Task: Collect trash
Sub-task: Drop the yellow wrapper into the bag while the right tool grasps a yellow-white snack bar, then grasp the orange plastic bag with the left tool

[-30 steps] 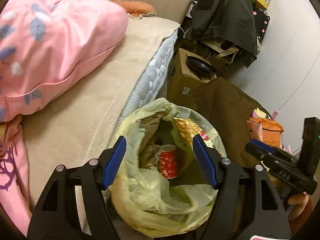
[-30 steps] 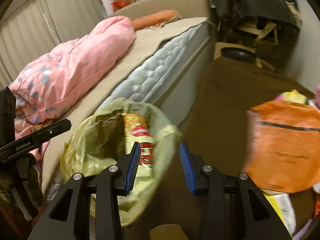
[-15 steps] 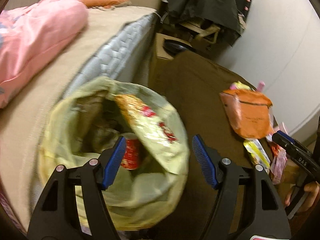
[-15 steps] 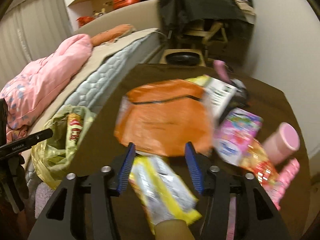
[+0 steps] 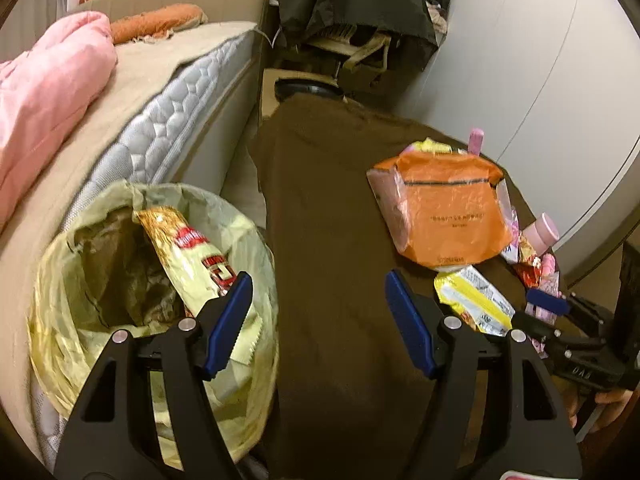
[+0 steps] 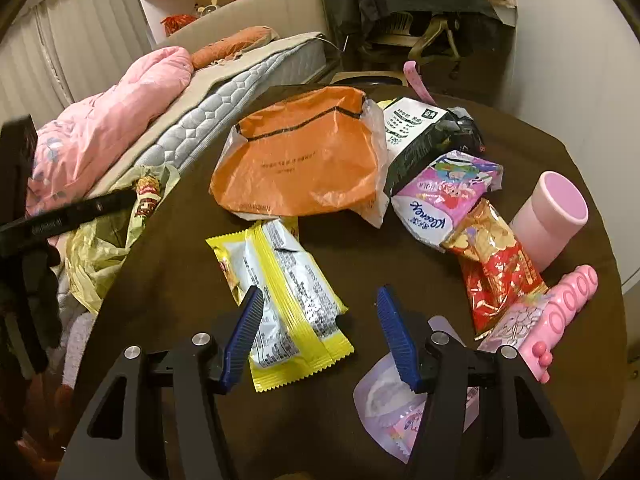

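A bin lined with a yellow-green bag (image 5: pixel 80 292) stands between bed and table, with a gold-and-red snack wrapper (image 5: pixel 188 252) inside. My left gripper (image 5: pixel 320 320) is open and empty over the table edge beside the bin. My right gripper (image 6: pixel 320 332) is open and empty, just above a yellow wrapper (image 6: pixel 280 292) on the brown table (image 6: pixel 180 280). An orange plastic bag (image 6: pixel 300 160), a black packet (image 6: pixel 420 128), a pink tissue pack (image 6: pixel 436 204) and a red-gold wrapper (image 6: pixel 496 264) lie beyond. The orange bag (image 5: pixel 444 208) and yellow wrapper (image 5: pixel 472 300) also show in the left wrist view.
A pink cup (image 6: pixel 552 216) and a pink plastic toy (image 6: pixel 560 312) sit at the table's right. A pale opened packet (image 6: pixel 400 408) lies under my right gripper. A bed with a pink duvet (image 5: pixel 44 92) is on the left. A chair draped in dark clothes (image 5: pixel 356 4) stands behind.
Both grippers swung right, away from the bin and towards the table. The right gripper came down over the yellow wrapper and opened wider. The left gripper stayed open.
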### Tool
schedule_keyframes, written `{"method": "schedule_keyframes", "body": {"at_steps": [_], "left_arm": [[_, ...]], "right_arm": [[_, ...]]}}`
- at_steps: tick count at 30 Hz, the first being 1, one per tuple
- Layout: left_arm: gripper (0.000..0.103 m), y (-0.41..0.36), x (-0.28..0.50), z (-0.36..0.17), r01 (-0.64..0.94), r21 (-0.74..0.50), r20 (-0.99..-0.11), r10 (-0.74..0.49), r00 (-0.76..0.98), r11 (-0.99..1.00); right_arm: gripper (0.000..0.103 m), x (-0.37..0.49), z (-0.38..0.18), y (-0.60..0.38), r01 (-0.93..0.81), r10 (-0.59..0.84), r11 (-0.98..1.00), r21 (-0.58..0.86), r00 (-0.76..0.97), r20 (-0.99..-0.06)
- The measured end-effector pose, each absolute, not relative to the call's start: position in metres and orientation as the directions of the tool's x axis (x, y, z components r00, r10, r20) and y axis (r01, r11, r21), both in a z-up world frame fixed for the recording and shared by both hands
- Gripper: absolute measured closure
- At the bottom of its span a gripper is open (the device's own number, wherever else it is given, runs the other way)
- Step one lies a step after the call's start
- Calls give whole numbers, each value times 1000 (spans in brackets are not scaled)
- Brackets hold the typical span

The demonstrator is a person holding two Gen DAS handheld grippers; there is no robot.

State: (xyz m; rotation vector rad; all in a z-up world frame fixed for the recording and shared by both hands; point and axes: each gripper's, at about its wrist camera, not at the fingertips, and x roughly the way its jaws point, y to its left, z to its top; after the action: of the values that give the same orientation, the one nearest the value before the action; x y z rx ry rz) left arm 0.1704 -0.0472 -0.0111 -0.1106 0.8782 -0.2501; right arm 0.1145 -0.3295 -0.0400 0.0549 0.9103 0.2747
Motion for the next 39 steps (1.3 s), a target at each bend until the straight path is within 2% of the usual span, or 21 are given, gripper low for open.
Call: {"method": "schedule_keyframes", "body": {"at_steps": [8,10,12,16,17,18,19,23,24,32,39], "left_arm": [[38,-24,181,-9,120,-245,-725,-263,637,962],[35,-23,182,-9,125,-250,-724,-271,635,960],[27,-25,182,-10,144,-254,-723,-287,629,956],[27,-32,179,-14,168,-248,-738,-298,606,954],[27,-36,179,-14,174,-241,-742,-297,601,955],[27,-39,178,-15,180,-232,-744,-294,600,956],[27,-42,177,-14,187,-222,-744,-291,601,957],[27,-56,177,-11,218,-197,-740,-291,606,956],[27,-58,177,-11,226,-197,-741,-296,603,954],[31,-79,189,-12,292,-244,-734,-373,568,925],[34,-123,231,-9,360,-177,-741,-365,564,916]], "right_arm": [[47,108,-38,-306,-323,314,935,145,570,-760],[47,113,-42,-299,-329,297,937,119,568,-768],[47,119,-46,-298,-320,287,940,115,566,-772],[47,135,-58,-305,-312,287,942,126,549,-785],[50,136,-61,-308,-320,313,935,155,532,-787],[62,135,-62,-310,-326,335,928,180,518,-787],[69,134,-63,-312,-331,354,921,203,499,-791],[75,118,-62,-320,-335,360,918,211,488,-795],[79,112,-60,-324,-328,360,920,214,490,-794],[79,83,-36,-370,-188,280,960,208,606,-745],[79,76,-28,-401,-84,224,970,227,663,-714]]}}
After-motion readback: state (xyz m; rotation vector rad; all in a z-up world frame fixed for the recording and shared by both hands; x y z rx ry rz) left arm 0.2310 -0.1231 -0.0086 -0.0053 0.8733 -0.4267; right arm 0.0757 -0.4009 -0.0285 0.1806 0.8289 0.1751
